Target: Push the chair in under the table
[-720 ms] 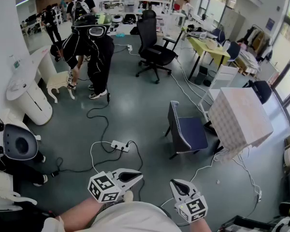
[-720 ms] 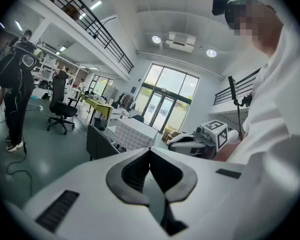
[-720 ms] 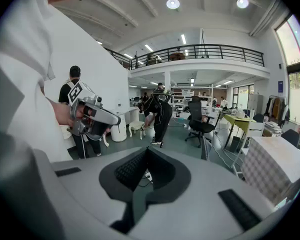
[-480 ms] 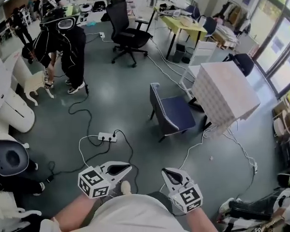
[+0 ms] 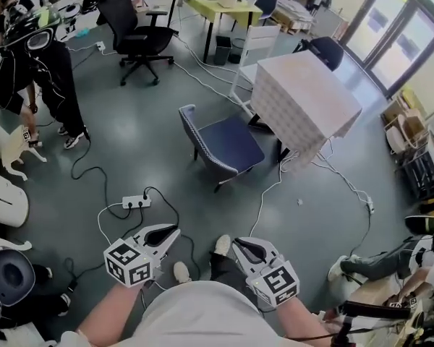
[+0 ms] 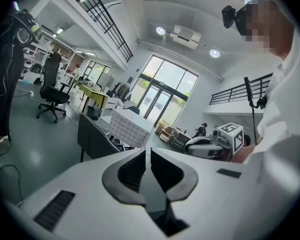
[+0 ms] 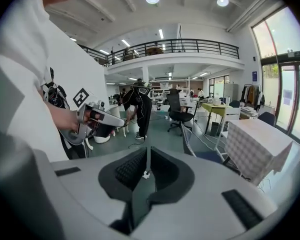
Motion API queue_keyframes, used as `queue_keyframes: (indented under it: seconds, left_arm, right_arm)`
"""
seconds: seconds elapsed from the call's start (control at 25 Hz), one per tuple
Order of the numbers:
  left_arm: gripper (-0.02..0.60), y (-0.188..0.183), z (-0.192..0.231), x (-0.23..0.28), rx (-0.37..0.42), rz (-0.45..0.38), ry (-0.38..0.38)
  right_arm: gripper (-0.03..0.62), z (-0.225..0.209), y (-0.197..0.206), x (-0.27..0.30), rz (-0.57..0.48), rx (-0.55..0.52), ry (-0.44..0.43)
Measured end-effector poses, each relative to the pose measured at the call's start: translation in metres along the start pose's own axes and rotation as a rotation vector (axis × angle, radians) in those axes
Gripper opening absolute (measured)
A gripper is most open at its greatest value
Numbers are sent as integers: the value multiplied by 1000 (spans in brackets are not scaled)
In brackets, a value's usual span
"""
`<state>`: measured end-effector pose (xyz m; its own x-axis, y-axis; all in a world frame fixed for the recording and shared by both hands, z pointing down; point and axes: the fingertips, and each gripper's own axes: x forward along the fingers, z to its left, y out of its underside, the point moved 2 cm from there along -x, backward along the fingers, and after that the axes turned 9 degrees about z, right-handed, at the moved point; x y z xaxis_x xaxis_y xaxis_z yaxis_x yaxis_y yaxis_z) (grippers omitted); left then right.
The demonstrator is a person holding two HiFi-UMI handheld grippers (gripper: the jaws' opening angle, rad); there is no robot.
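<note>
Chair [image 5: 224,144] is standing well ahead of us, untouched, so we are weighing the risks from our hands outward. Nearest, we are holding the left tool [image 5: 170,231] and the right tool [image 5: 240,244] low in front of our body, each with its jaws pressed together on nothing. Going in like that, we are risking the narrow tips slipping off the backrest. Just past our shoes [image 5: 221,245], a power strip [image 5: 132,202] and its dark leads are lying on the floor, and we are judging them a tripping hazard while walking in. Farther on, the chair is sitting askew just beside the corner of the cloth-covered bench [image 5: 304,92], not under it, with its back toward us. A white cable [image 5: 264,194] is trailing across the floor close to its legs, so a leg could be catching on it and twisting the chair. Pushing off-centre, we are also risking the seat striking a bench leg or dragging the cloth.
</note>
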<state>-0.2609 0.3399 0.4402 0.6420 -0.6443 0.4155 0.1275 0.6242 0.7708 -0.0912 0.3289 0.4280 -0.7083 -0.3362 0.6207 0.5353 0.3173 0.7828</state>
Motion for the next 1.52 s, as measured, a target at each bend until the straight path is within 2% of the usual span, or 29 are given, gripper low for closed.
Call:
queue_keyframes:
  seconds: [0.08, 0.2, 0.4, 0.56, 0.68, 0.92, 1.12, 1.32, 1.36, 1.4, 1.52]
  left_arm:
    - [47, -7, 12, 24, -25, 17, -17]
    - [116, -19, 39, 61, -84, 31, -52]
    - [163, -61, 82, 138, -195, 49, -125]
    - [194, -90, 125, 201, -238, 82, -240]
    - [222, -103, 158, 244, -298, 100, -311]
    - [255, -114, 237, 297, -420, 184, -464]
    - [261, -101, 301, 327, -503, 280, -584]
    - [257, -78, 338, 342, -640, 352, -609]
    - [240, -72, 340, 345, -676, 362, -601]
    - [196, -68, 342, 348, -707, 365, -594]
    - [119, -69, 343, 352, -743, 344, -602]
  right_arm:
    - [22, -25, 1, 5, -11, 9, 6]
    - [97, -65, 0, 19, -24, 10, -1]
    - [103, -159, -15, 25, -56, 14, -1]
    - [103, -227, -13, 14, -66, 20, 9]
    - [103, -270, 2, 5, -53, 33, 33]
    - [103, -327, 12, 2, -62, 107, 101]
    - [103, -360, 9, 12, -62, 163, 140]
    - [103, -384, 2, 28, -27, 206, 157]
    - [103, -389, 0, 32, -19, 214, 162]
    - [103, -394, -1, 36, -13, 222, 167]
    - [103, -408, -9, 49, -3, 244, 185]
